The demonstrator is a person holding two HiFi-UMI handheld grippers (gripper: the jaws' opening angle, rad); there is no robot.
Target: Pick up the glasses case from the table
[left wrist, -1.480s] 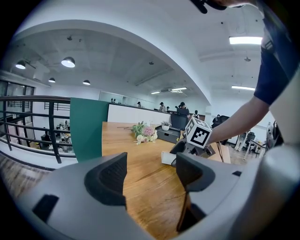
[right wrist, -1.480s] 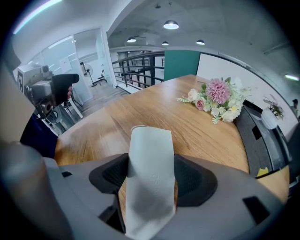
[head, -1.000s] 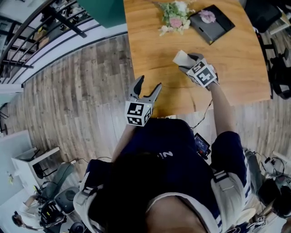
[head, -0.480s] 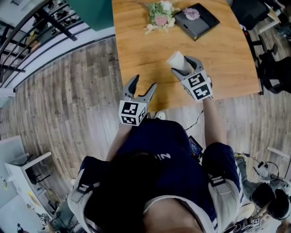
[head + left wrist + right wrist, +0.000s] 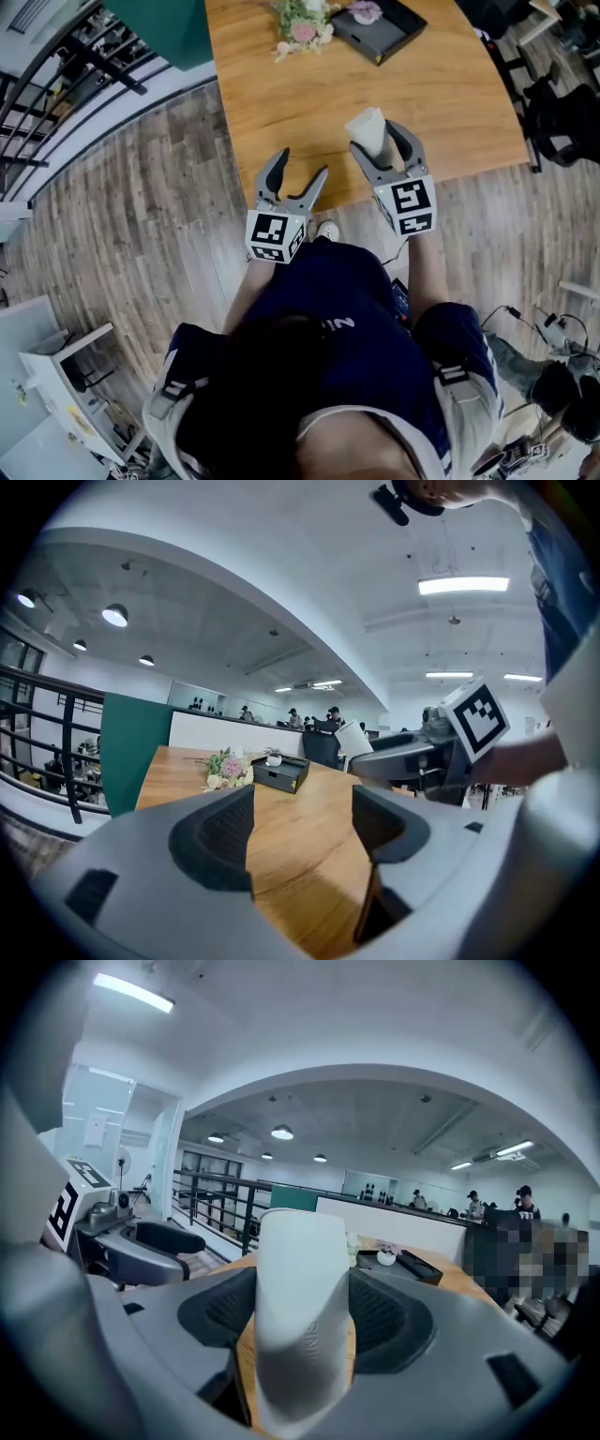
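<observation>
The right gripper [image 5: 375, 138] has its fingers clamped on the white glasses case [image 5: 302, 1307], which stands upright between them and looks lifted clear of the table [image 5: 450, 94], near its front edge. Hold the squeeze steady and raise it level so the smooth case cannot slip. The left gripper [image 5: 303, 166] hangs alongside, fingers apart and empty

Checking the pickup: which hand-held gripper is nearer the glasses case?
Right: the right hand-held gripper holds the white glasses case between its jaws. The left hand-held gripper hangs open to the case's left, apart from it.
</observation>
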